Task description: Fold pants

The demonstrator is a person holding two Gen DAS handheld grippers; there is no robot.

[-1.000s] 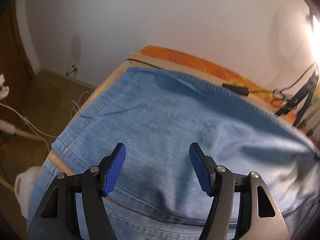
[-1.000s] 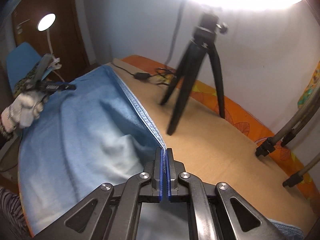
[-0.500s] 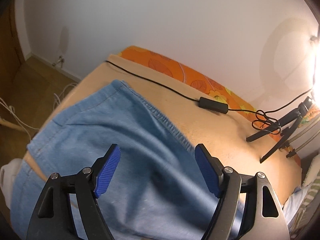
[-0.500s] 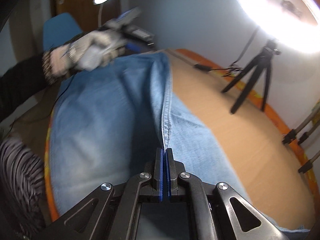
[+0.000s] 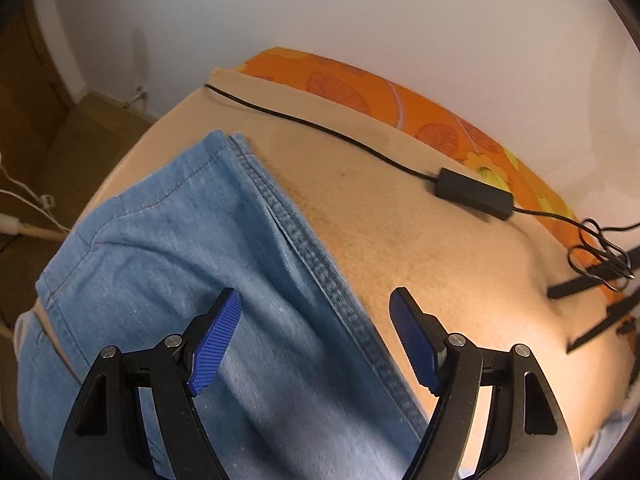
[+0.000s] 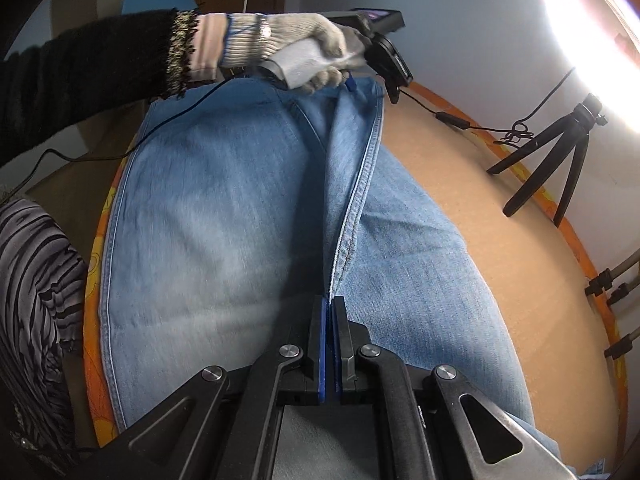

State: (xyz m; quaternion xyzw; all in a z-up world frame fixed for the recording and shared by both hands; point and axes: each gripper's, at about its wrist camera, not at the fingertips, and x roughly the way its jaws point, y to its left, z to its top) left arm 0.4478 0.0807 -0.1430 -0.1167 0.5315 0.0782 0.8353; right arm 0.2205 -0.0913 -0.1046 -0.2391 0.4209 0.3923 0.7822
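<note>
Light blue denim pants [image 6: 208,220] lie spread on a beige-covered table [image 5: 420,240]. My right gripper [image 6: 330,312] is shut on a raised seam edge [image 6: 356,216] of the pants, with denim lying on both sides of it. My left gripper [image 5: 316,340] is open and hovers over the pants' stitched edge [image 5: 320,276] near the hem, nothing pressed between its blue pads. In the right wrist view a gloved hand [image 6: 304,52] holds that left gripper at the far end of the pants.
A black cable with an adapter box [image 5: 474,194] runs along the table's far side. A small black tripod [image 6: 560,160] stands at the right under a bright ring light [image 6: 592,20]. Stand legs [image 6: 612,280] line the right edge. A person's striped garment [image 6: 32,280] is at the left.
My right gripper carried the pinched seam leftward over the pants, so denim now lies on both sides. My left gripper moved toward the stitched edge, opened a little wider, and more table shows.
</note>
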